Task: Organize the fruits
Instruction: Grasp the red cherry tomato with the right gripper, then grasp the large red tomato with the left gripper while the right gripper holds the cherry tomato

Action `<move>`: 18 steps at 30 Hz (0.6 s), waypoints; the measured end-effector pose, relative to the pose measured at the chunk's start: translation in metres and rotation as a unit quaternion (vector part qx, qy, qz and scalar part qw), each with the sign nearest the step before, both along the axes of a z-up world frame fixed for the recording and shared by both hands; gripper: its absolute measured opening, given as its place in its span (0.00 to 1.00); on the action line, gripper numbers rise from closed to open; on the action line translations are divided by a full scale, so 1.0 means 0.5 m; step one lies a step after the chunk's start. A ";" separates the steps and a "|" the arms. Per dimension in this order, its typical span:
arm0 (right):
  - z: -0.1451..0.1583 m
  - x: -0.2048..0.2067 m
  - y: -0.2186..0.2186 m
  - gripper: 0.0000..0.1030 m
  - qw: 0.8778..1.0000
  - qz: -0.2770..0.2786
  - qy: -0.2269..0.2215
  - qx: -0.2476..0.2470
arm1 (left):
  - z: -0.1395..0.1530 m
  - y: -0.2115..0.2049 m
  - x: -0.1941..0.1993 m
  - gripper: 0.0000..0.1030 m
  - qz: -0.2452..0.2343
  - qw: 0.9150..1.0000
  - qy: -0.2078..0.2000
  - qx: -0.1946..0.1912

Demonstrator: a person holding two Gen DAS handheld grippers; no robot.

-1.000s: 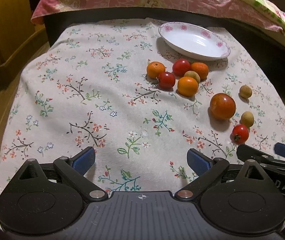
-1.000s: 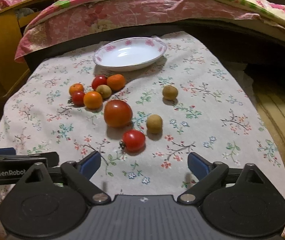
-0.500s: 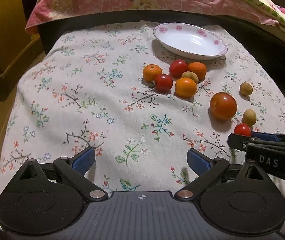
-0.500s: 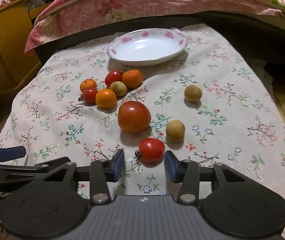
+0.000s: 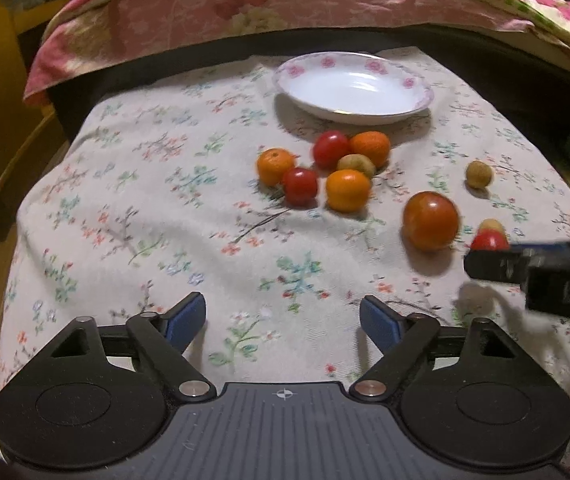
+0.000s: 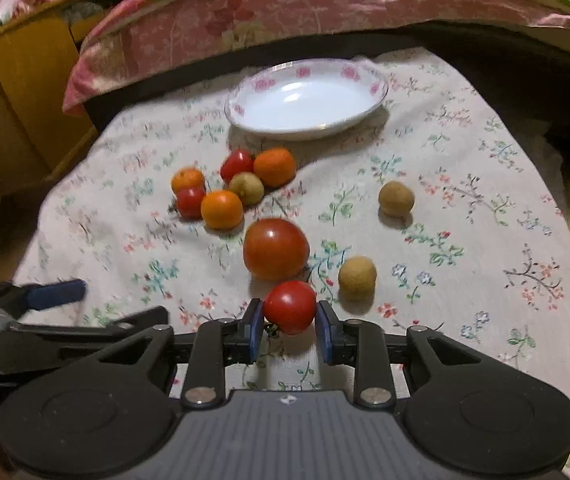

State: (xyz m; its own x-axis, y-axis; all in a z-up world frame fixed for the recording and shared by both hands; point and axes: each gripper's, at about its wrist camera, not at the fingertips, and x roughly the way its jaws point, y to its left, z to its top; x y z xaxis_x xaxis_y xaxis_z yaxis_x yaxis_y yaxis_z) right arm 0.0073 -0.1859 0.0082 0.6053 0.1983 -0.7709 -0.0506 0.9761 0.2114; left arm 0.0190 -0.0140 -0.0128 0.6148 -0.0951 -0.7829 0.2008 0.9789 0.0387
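The right gripper [image 6: 289,327] has its blue-padded fingers [image 6: 254,330] clamped on a small round red tomato [image 6: 289,306]; the left gripper [image 5: 283,319] fingers [image 5: 186,317] spread wide over the floral-clothed desk [image 5: 133,216], touching nothing.

A home bedroom: floral quilt [image 6: 325,4] beside a cloth-covered table [image 6: 465,184].
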 end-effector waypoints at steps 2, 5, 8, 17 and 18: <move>0.017 0.000 -0.013 0.27 1.000 -0.004 -0.008 0.011 | 0.005 -0.014 -0.001 0.86 -0.016 1.000 -0.004 -0.006; 0.033 0.008 -0.031 0.27 1.000 -0.009 -0.012 0.018 | 0.007 -0.042 0.004 0.86 -0.037 0.999 -0.010 -0.002; 0.041 0.019 -0.052 0.27 0.999 -0.014 -0.009 0.033 | 0.005 -0.075 0.013 0.85 -0.061 0.998 -0.016 0.002; 0.057 0.042 -0.108 0.27 0.997 -0.031 -0.009 0.069 | -0.010 -0.133 0.061 0.85 -0.098 0.995 -0.021 0.011; 0.054 0.044 -0.114 0.27 0.997 -0.034 -0.006 0.074 | -0.012 -0.138 0.065 0.85 -0.103 0.994 -0.022 0.008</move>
